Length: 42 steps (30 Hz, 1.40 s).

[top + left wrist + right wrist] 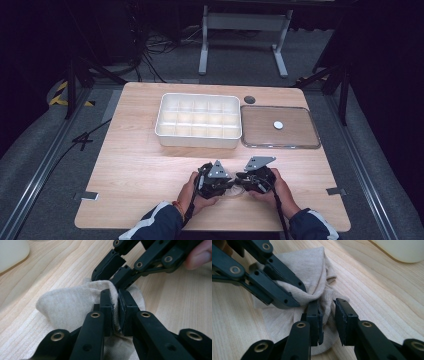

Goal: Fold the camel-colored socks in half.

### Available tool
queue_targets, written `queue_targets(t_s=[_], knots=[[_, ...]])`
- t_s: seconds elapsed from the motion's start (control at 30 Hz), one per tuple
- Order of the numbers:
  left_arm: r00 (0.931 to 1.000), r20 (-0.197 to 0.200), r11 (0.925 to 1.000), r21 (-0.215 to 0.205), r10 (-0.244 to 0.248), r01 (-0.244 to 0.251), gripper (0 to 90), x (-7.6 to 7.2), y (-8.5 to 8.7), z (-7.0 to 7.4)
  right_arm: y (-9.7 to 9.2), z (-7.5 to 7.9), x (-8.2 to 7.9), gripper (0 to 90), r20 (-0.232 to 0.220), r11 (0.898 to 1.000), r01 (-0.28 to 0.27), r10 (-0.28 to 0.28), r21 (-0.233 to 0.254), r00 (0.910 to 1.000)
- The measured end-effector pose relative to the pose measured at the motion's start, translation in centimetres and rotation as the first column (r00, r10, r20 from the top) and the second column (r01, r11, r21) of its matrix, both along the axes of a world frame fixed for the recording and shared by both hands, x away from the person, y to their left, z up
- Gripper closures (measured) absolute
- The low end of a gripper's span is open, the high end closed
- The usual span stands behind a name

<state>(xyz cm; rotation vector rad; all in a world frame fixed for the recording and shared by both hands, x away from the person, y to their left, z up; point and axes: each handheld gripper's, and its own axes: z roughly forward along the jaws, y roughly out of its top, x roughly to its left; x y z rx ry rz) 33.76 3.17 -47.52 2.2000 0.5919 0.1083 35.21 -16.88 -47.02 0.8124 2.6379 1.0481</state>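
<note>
A: While your left gripper (114, 305) is pinched tight on a fold of the soft cream-coloured knit sock (72, 305), where is that sock?

B: It lies bunched on the pale wooden table (135, 170), close to you, right between your two hands. Your left jaws squeeze the cloth flat.

A: And your right gripper (329, 315)?

B: Its jaws sit on both sides of another fold of the sock, with a gap showing by one pad. So it isn't gripping yet, I think.

A: So which step are you on?

B: It looks like you are getting a hold with both grippers, maybe to fold or roll the sock. Next, close the right jaws fully on the cloth. Don't nip your other gripper; they nearly touch.

A: What's farther off?

B: The white plastic box with many small compartments (198, 121), and just beside it a clear flat lid (280, 126) with a small white disc (278, 125) on it.
</note>
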Motion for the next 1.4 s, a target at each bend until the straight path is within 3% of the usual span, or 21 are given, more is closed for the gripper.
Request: queue_targets(t_s=[0.1,0.17,0.23,0.33,0.43,0.47,0.6,0.73,0.83,0.9,1.0,1.1,1.2,1.37,1.4], knots=[[1.0000,0.004,1.0000,0.009,-0.002,0.002,83.0,0.0,0.0,-0.1,-0.3,0.4,-0.1,64.4,0.016,1.000,0.005,-0.005,-0.023,0.9999],[1.0000,0.002,1.0000,0.002,0.006,-0.006,83.0,0.0,0.0,-0.2,-0.8,0.6,-0.1,66.0,0.018,1.000,0.017,-0.017,-0.004,0.9997],[1.0000,0.004,1.0000,-0.002,-0.006,0.006,81.5,0.0,0.0,-0.2,-1.0,0.3,0.0,67.2,0.000,1.000,0.013,-0.013,-0.020,0.9999],[0.9995,0.015,0.9996,-0.009,-0.027,0.027,68.7,-0.2,0.1,0.3,-1.0,0.1,0.0,67.9,0.001,1.000,0.006,-0.006,-0.019,1.0000],[0.9992,0.040,0.9993,-0.036,0.004,-0.002,55.4,-0.4,0.9,1.6,-1.0,0.1,0.0,69.3,-0.002,1.000,0.010,-0.010,-0.011,0.9999],[0.9990,0.042,0.9989,-0.045,0.013,-0.011,54.6,-0.5,1.5,2.3,-1.0,0.1,0.0,69.4,-0.004,1.000,0.010,-0.010,-0.009,0.9999],[0.9986,0.042,0.9960,-0.085,0.031,-0.027,59.2,-0.5,3.9,3.8,-1.0,0.0,0.0,70.3,-0.009,1.000,0.011,-0.011,-0.004,0.9999],[0.9997,0.004,0.9962,-0.084,0.024,-0.023,76.0,-0.4,5.5,3.5,-0.9,0.1,0.0,72.0,-0.009,1.000,0.007,-0.007,-0.008,0.9999],[1.0000,-0.004,0.9995,-0.031,-0.008,0.008,83.8,-0.5,4.7,2.3,-0.6,0.2,-0.2,79.1,0.001,1.000,-0.006,0.006,-0.029,1.0000],[0.9996,-0.003,0.9995,0.018,-0.027,0.028,84.8,-0.7,3.6,1.3,-0.4,0.6,-0.4,82.5,0.037,0.999,-0.014,0.016,-0.040,0.9992],[0.9985,0.016,0.9965,0.066,-0.053,0.051,84.7,-1.0,2.3,0.2,-0.4,1.7,-0.6,86.5,0.085,1.000,-0.006,0.005,0.005,0.9964],[0.9985,0.008,0.9969,0.057,-0.055,0.054,84.9,-0.8,2.2,0.1,-0.2,2.8,-1.0,86.2,0.125,0.996,-0.022,0.010,0.090,0.9921],[0.9988,0.004,0.9978,0.045,-0.049,0.049,84.6,-0.7,2.4,0.0,0.8,3.2,-1.6,85.8,0.152,0.994,-0.077,0.065,0.074,0.9863],[0.9992,0.012,0.9973,0.063,-0.039,0.038,78.8,-0.8,2.8,0.3,1.6,1.3,-1.4,83.8,0.087,0.995,-0.099,0.100,-0.021,0.9911],[0.9996,0.013,0.9986,0.048,-0.025,0.024,77.5,-0.9,2.9,0.4,1.7,0.9,-1.4,84.1,0.067,0.994,-0.103,0.105,-0.035,0.9922]])
